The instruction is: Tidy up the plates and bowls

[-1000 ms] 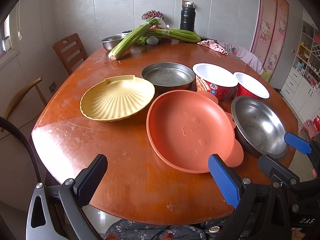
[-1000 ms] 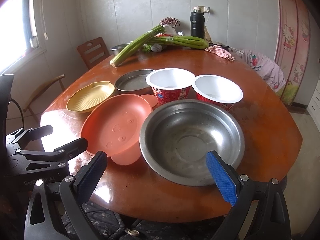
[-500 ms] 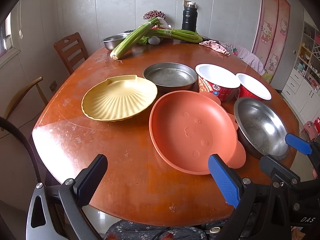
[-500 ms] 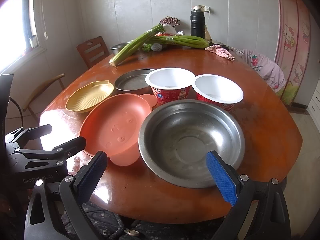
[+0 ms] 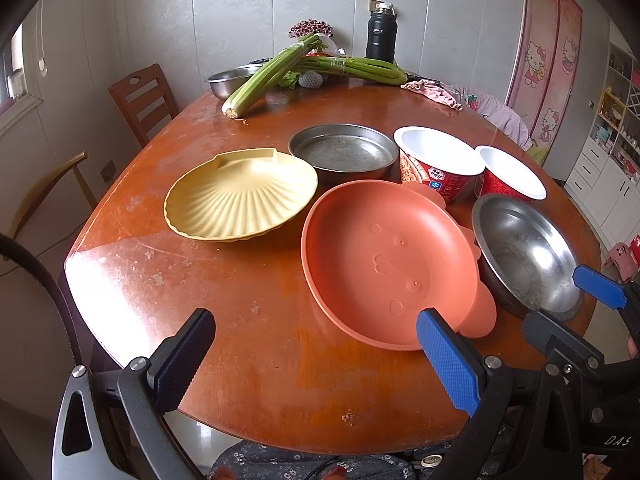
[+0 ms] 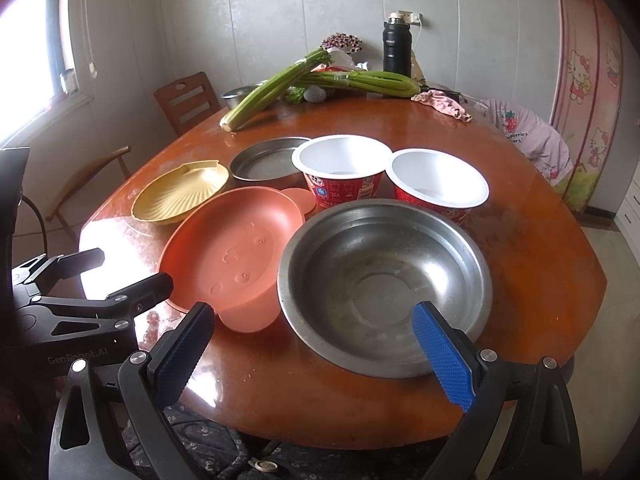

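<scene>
On the round wooden table [image 5: 256,360] stand an orange bear-face plate [image 5: 384,268] [image 6: 232,260], a yellow shell-shaped plate [image 5: 240,196] [image 6: 180,196], a flat steel pan [image 5: 344,156] [image 6: 268,160], a big steel bowl [image 5: 524,256] [image 6: 384,284] and two red paper bowls [image 5: 436,160] [image 6: 436,188]. My left gripper [image 5: 316,364] is open and empty, near the table's front edge before the orange plate. My right gripper [image 6: 316,356] is open and empty, just in front of the steel bowl.
Celery bunches [image 5: 276,72], another steel bowl [image 5: 232,80], a black flask [image 5: 380,40] and a pink cloth [image 5: 432,92] lie at the table's far side. Wooden chairs [image 5: 140,100] stand to the left. White shelves [image 5: 608,152] are at the right.
Both grippers have drifted very slightly; the view shifts a little. Nothing on the table has moved, and both grippers stay open.
</scene>
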